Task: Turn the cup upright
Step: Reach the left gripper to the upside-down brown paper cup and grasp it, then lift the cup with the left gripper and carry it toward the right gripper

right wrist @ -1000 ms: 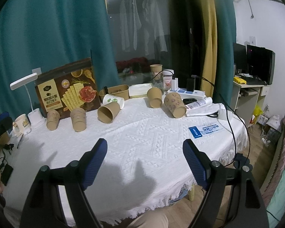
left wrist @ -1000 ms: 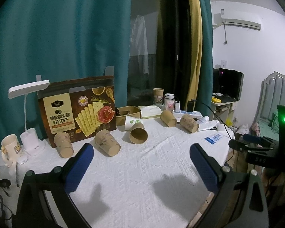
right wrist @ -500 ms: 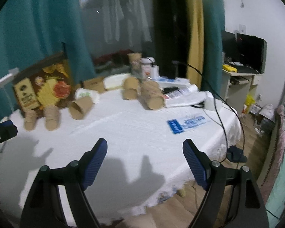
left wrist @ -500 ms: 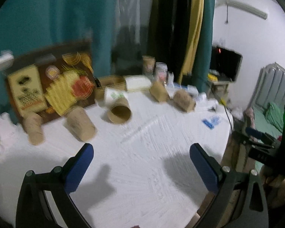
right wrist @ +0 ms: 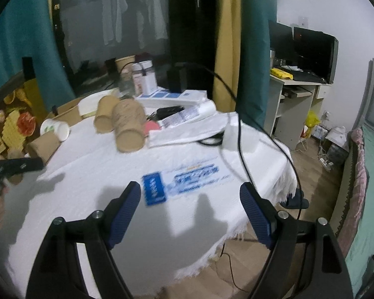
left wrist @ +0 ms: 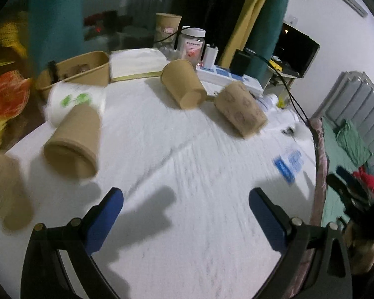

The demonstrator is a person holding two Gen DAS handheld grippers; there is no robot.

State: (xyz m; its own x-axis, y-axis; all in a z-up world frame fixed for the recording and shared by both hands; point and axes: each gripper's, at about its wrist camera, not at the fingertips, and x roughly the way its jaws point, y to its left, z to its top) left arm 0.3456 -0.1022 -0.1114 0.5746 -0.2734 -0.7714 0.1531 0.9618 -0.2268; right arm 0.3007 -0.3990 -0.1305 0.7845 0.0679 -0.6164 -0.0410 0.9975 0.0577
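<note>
Several brown paper cups lie on their sides on the white tablecloth [left wrist: 192, 174]. In the left wrist view, one cup [left wrist: 74, 142] lies at the left with its mouth toward me, a plain cup [left wrist: 183, 86] and a patterned cup [left wrist: 241, 111] lie farther back. My left gripper [left wrist: 185, 214] is open and empty, hovering over the cloth in front of them. In the right wrist view the patterned cup [right wrist: 129, 124] and plain cup [right wrist: 106, 114] lie far ahead to the left. My right gripper [right wrist: 190, 211] is open and empty near the table's front right edge.
A white cup with green print [left wrist: 77, 99] lies behind the left cup. A cracker box [left wrist: 5, 94], brown tray [left wrist: 74, 72], jar [left wrist: 190, 43], power strip [left wrist: 227, 77] and cables crowd the back. A blue card [right wrist: 154, 189] lies by my right gripper. A desk [right wrist: 296, 94] stands right.
Both grippers have swung to the right and moved closer in over the table; the cups now look nearer and larger. Both stay open. No cup has moved.
</note>
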